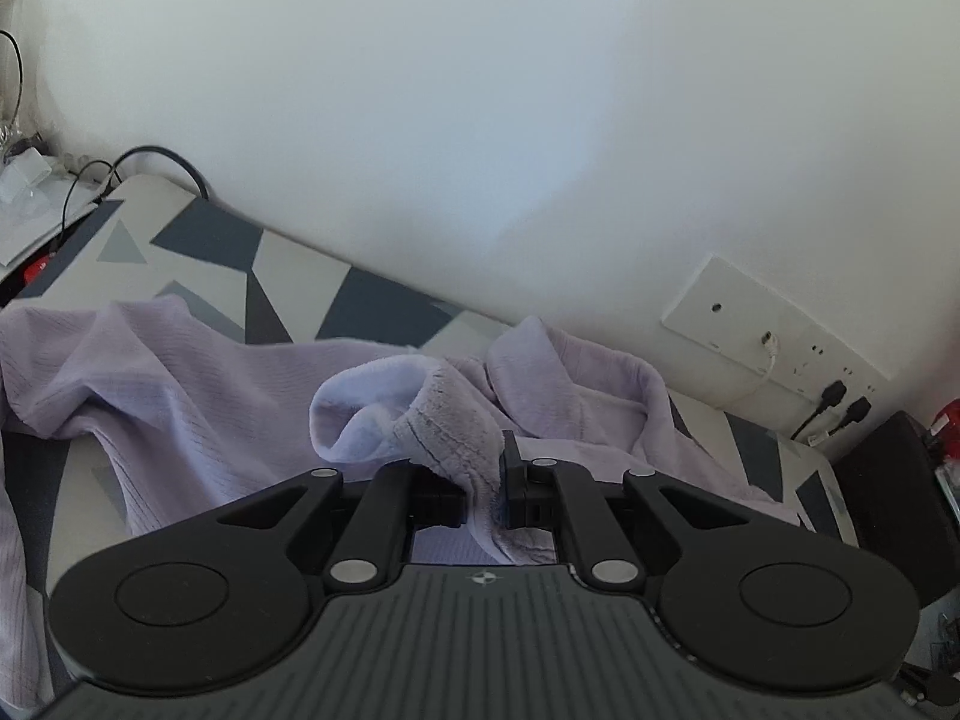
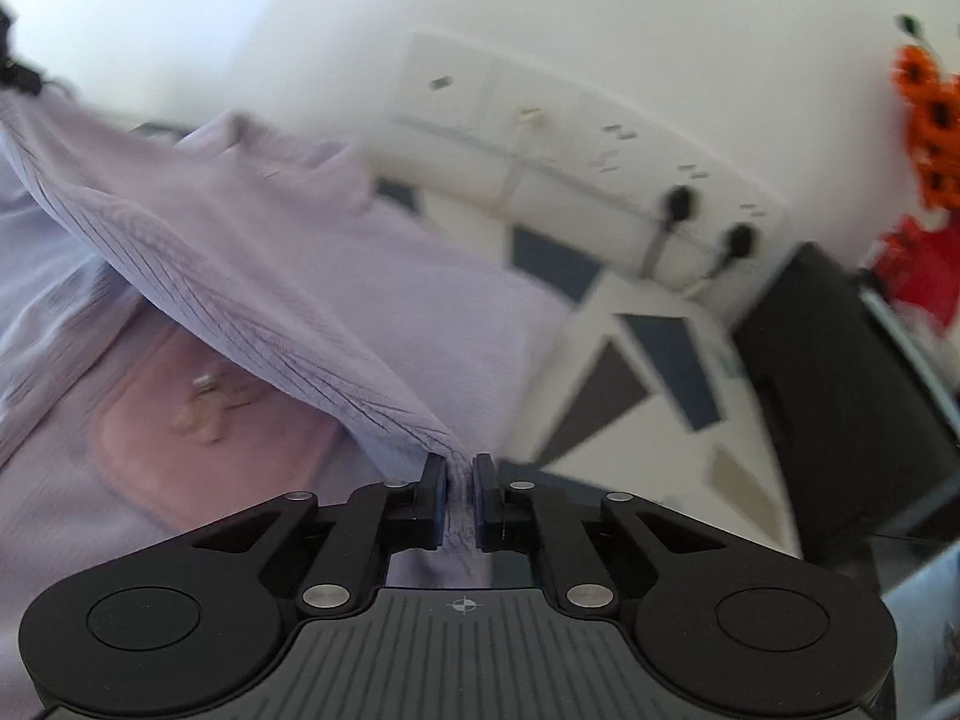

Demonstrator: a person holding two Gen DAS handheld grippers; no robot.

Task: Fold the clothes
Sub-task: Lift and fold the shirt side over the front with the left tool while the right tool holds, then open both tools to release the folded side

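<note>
A lilac ribbed garment (image 1: pixel 150 384) lies crumpled on a table with a grey, white and blue triangle pattern (image 1: pixel 300 276). My left gripper (image 1: pixel 483 480) is shut on a fleecy hem of the garment, which bunches up over the fingers. In the right wrist view my right gripper (image 2: pixel 459 474) is shut on a stretched fold of the same garment (image 2: pixel 252 276), pulled taut up to the left. A pink patch with a small emblem (image 2: pixel 204 414) shows on the cloth below the fold.
A white wall with a socket panel and black plugs (image 2: pixel 678 204) runs behind the table. A black box (image 2: pixel 840 372) stands at the right edge, with orange flowers (image 2: pixel 930 114) and a red object beyond. Cables and clutter (image 1: pixel 36 192) sit at the far left.
</note>
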